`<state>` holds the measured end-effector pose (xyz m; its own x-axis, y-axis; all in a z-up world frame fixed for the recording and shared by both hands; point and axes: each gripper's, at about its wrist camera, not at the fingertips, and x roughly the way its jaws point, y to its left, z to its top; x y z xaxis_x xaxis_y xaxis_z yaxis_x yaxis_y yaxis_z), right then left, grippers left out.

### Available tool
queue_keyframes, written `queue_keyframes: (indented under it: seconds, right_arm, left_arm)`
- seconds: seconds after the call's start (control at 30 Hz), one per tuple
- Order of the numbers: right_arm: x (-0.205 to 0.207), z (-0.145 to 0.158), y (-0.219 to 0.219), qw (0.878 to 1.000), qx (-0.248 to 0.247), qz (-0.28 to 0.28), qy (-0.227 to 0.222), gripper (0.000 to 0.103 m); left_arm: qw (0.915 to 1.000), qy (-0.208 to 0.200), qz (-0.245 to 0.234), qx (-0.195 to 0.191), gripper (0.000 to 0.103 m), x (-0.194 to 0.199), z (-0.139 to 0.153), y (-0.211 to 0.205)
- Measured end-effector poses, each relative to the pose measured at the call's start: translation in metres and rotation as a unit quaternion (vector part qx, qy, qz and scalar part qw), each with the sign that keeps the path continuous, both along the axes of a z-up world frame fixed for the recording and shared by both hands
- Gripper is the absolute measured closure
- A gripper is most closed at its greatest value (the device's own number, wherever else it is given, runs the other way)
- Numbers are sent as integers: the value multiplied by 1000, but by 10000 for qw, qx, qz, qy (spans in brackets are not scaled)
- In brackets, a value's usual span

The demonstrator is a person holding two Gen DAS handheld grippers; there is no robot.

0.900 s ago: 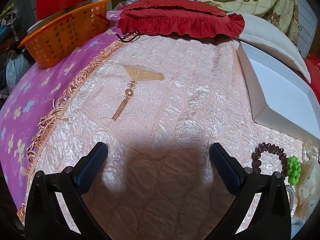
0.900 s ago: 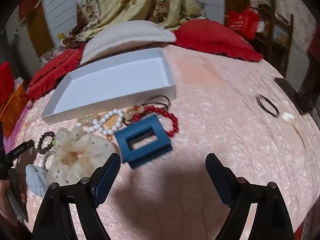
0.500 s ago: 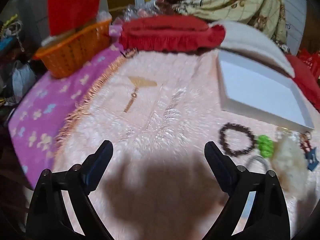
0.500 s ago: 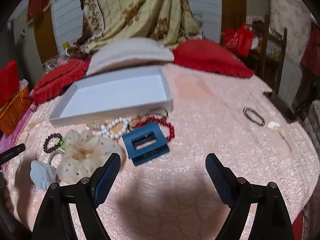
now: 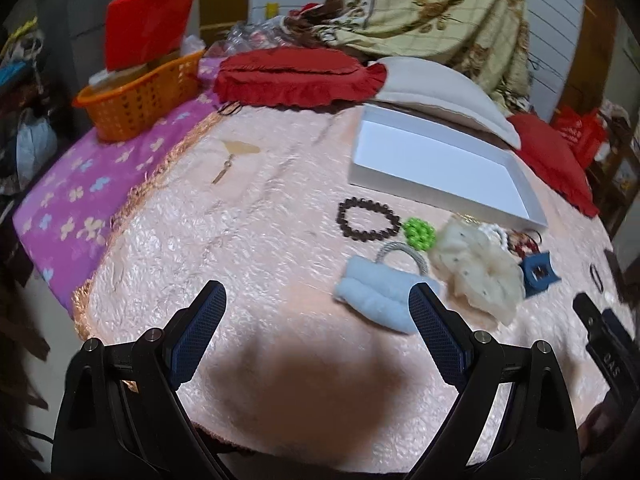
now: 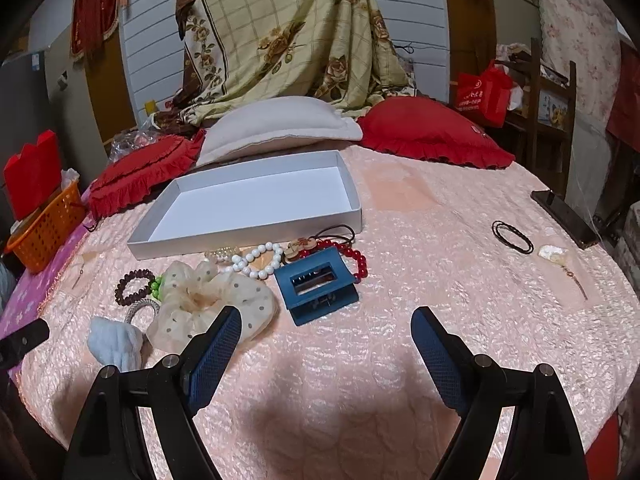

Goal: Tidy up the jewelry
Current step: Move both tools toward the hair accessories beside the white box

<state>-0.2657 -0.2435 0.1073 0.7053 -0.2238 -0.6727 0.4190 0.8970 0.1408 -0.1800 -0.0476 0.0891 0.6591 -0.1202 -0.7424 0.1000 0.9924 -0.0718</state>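
Both the left gripper [image 5: 314, 306] and right gripper [image 6: 326, 330] hover over the pink bedspread [image 6: 420, 280] with fingers spread, holding nothing. The jewelry lies clustered just near of the white box [image 6: 256, 200]: dark bead bracelet [image 6: 134, 286], pearl bracelet [image 6: 256, 260], red bead bracelet [image 6: 358, 258], blue hair claw [image 6: 316, 284].

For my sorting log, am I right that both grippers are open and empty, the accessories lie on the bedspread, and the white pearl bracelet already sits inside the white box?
Not quite. The white pearl bracelet is not inside the white box; the right wrist view shows it on the bedspread just in front of the box, whose interior is bare. The rest holds: the left gripper and right gripper are open and empty.
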Motion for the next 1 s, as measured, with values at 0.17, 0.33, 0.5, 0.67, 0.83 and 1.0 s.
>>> queue_keyframes:
  seconds: [0.17, 0.33, 0.5, 0.67, 0.83, 1.0]
  right_arm:
    - [-3, -2, 1, 9999, 101, -69, 32, 18]
    - [-2, -6, 4, 9998, 174, -64, 105, 18]
    - [2, -12, 9, 9995, 195, 32, 234, 18]
    - [7, -18, 10, 9990, 277, 103, 331, 18]
    - [10, -24, 11, 9984, 350, 129, 418, 18]
    - [12, -27, 12, 9982, 347, 144, 464, 18]
  left_arm:
    - [9997, 13, -161, 201, 10, -7, 3, -14]
    - [9987, 139, -322, 358, 10, -9, -2, -25]
    - [9975, 111, -380, 589, 10, -10, -4, -31]
    - [9971, 229, -443, 575, 10, -7, -9, -33]
    - [9965, 335, -496, 588, 10, -5, -15, -36]
    - [9956, 359, -548, 664, 10, -4, -17, -40]
